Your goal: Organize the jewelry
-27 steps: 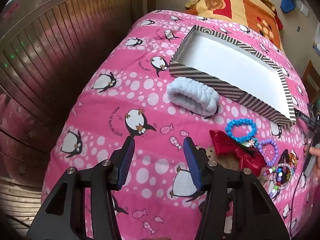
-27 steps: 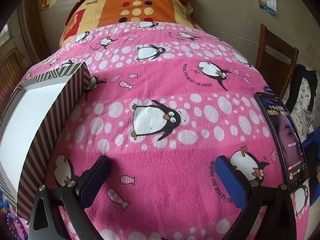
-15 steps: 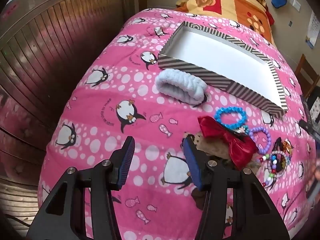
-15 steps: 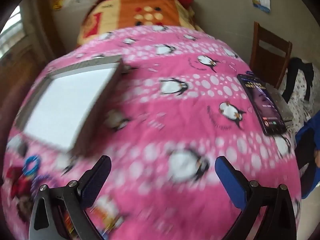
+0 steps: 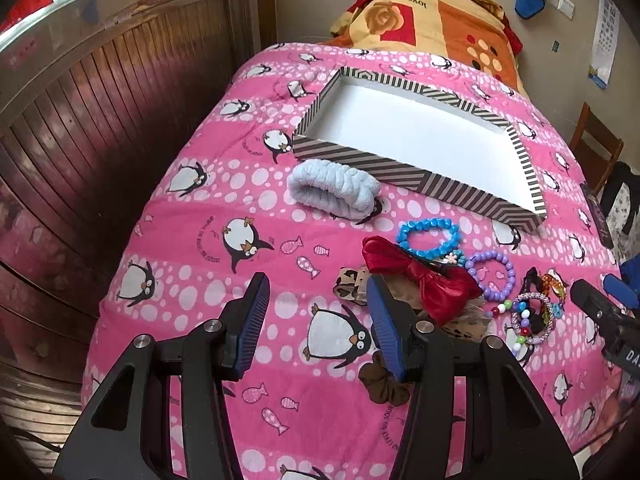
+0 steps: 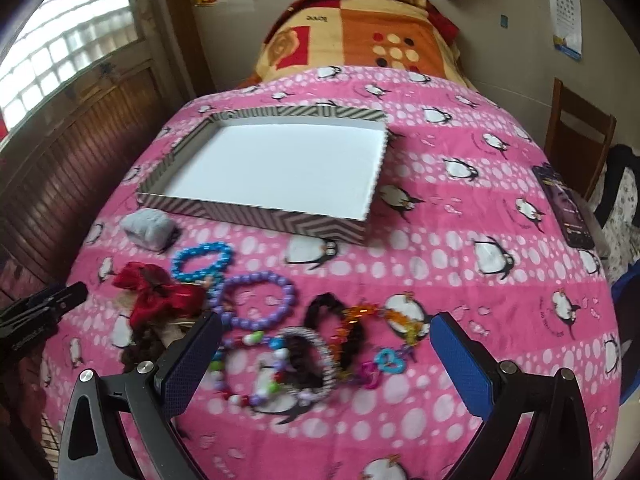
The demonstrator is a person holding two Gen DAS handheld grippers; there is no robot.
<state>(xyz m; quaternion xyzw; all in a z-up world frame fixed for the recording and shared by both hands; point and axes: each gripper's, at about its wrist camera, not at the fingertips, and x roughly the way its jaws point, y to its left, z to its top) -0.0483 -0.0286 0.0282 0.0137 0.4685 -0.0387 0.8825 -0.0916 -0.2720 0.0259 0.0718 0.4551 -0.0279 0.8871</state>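
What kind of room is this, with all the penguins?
Most likely a bedroom at home. The pink penguin blanket covers a bed, a folded orange quilt lies at its far end, and a wooden chair stands beside it.

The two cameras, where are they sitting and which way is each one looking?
Left wrist view: sits on the left gripper, tilted down over the pink penguin-print blanket; its two open blue-padded fingers show, and the right gripper's tip at the right edge.
Right wrist view: sits on the right gripper, tilted down above the bead bracelets; its wide-open fingers show, and the left gripper's black tip.
Both share: the striped shallow cardboard box, the blue bead bracelet, the red satin bow.
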